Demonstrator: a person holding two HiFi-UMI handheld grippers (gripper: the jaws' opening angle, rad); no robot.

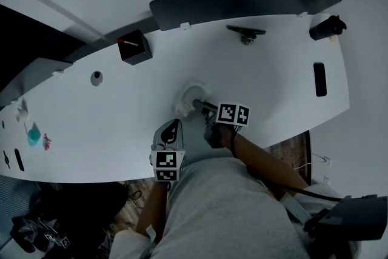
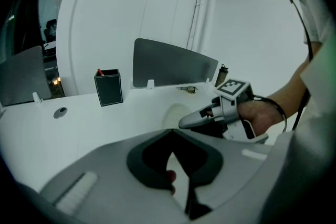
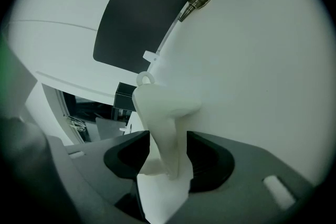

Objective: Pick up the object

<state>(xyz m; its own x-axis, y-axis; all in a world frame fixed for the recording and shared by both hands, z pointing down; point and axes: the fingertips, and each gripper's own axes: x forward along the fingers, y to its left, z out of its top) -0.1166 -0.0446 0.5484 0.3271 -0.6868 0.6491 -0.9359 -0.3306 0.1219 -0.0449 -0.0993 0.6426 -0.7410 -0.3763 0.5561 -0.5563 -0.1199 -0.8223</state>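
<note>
A white plastic object (image 1: 187, 97) with a small ring on top sits on the white table (image 1: 273, 88), near its middle. My right gripper (image 1: 203, 107) reaches it from the front right. In the right gripper view the object (image 3: 165, 113) stands between the wide-spread jaws of that gripper (image 3: 168, 160), with a gap at the right pad. My left gripper (image 1: 171, 128) hovers by the table's front edge, apart from the object. It (image 2: 176, 165) is shut with nothing in it. The left gripper view shows the right gripper (image 2: 185, 123) at the pale object (image 2: 174, 113).
A black box (image 1: 134, 47) stands at the back left and a dark curved panel (image 1: 242, 3) along the far edge. A small metal fitting (image 1: 247, 35) lies before the panel. A black item (image 1: 327, 27) and a black slot (image 1: 319, 79) are at the right end.
</note>
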